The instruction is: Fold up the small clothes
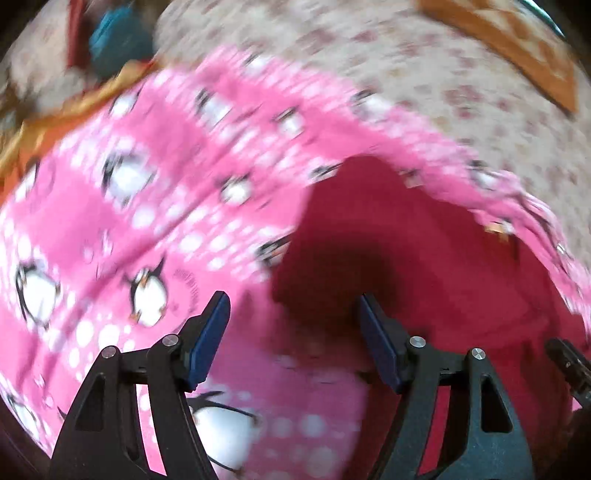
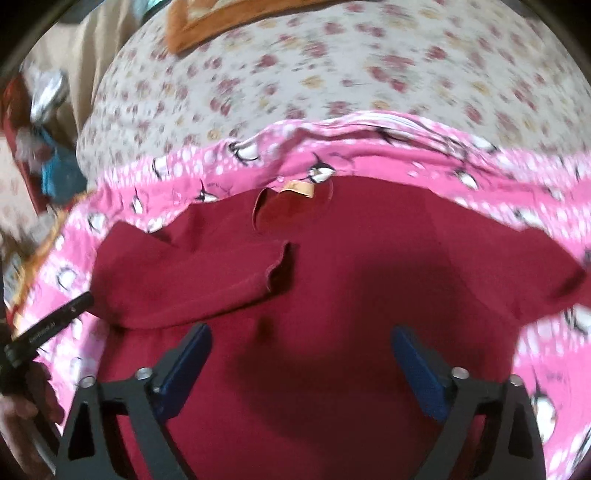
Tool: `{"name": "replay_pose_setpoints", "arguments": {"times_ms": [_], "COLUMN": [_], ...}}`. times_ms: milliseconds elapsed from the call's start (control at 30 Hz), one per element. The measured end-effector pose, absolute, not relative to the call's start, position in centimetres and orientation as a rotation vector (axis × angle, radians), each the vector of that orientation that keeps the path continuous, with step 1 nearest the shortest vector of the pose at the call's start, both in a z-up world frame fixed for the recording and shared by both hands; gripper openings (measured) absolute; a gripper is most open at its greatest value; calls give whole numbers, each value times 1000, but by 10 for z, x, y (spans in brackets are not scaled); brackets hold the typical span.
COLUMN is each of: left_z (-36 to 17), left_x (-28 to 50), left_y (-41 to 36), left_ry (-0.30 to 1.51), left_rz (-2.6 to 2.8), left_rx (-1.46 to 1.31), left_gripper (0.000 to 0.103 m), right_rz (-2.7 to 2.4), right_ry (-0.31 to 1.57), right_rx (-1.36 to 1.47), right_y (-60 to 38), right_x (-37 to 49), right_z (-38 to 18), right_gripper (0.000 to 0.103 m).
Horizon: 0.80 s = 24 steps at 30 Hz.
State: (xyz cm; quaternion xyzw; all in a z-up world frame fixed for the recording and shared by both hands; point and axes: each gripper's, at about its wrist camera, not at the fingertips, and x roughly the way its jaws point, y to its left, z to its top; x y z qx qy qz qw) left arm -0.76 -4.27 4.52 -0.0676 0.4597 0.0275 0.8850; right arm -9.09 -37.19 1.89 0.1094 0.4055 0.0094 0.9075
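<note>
A small dark red T-shirt (image 2: 332,280) lies flat on a pink penguin-print cloth (image 2: 546,332), neck hole (image 2: 291,210) at the far side. Its left sleeve (image 2: 177,273) is folded inward over the body; the right sleeve (image 2: 535,273) lies spread out. My right gripper (image 2: 301,334) is open and empty, just above the shirt's middle. My left gripper (image 1: 291,301) is open and empty over the shirt's left edge (image 1: 424,280), where red meets the pink cloth (image 1: 147,206). The left gripper's finger also shows at the left in the right wrist view (image 2: 55,321).
The pink cloth lies on a floral bedsheet (image 2: 295,74). An orange patterned cloth (image 2: 207,26) lies at the far side, also in the left wrist view (image 1: 517,48). Blue and red clutter (image 2: 48,162) sits off the bed's left edge.
</note>
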Motion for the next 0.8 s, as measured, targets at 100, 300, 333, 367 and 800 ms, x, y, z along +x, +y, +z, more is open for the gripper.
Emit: {"name": "replay_pose_setpoints", "arguments": {"times_ms": [100, 300, 333, 367, 800], "left_z": [41, 46, 46, 48, 49], "left_x": [1, 4, 4, 4, -2], "left_y": [-28, -28, -27, -25, -45], "left_ry": [980, 953, 949, 944, 951], "left_rz": [61, 93, 100, 106, 50], "left_rx": [-229, -193, -201, -214, -169], "left_gripper": [71, 71, 71, 71, 71], "right_rz": [25, 56, 52, 68, -316], "right_ry": [870, 946, 937, 931, 755], "right_rx": [196, 161, 102, 59, 2], "right_y": [-362, -344, -337, -333, -442], "right_x": [-58, -11, -12, -16, -61], "right_z": [15, -3, 0, 5, 50], "right_gripper": [77, 23, 11, 7, 7]}}
